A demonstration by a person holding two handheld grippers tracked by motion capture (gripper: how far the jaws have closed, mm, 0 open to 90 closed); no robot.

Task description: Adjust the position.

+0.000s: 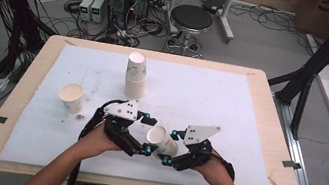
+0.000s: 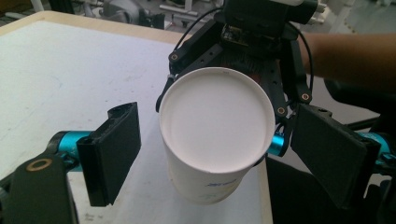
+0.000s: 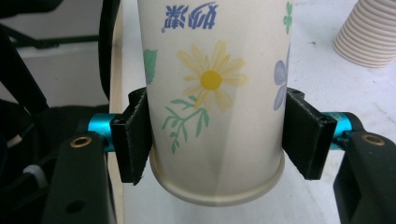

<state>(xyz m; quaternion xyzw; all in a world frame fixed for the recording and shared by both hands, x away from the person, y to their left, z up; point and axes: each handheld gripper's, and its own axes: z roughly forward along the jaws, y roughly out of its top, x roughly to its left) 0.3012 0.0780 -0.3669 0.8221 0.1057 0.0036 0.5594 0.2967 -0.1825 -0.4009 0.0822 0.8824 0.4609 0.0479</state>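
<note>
A paper cup with a flower print hangs on its side just above the white mat, near the table's front edge. My right gripper is shut on it: in the right gripper view both pads press the cup close to its base. My left gripper faces the cup's mouth. In the left gripper view the cup's open rim sits between the wide-spread jaws of the left gripper, with a gap on each side, so it is open.
A stack of upside-down cups stands at the mat's back middle, also seen in the right gripper view as a ribbed stack. One upright cup stands at the left. A stool and cabling lie beyond the table.
</note>
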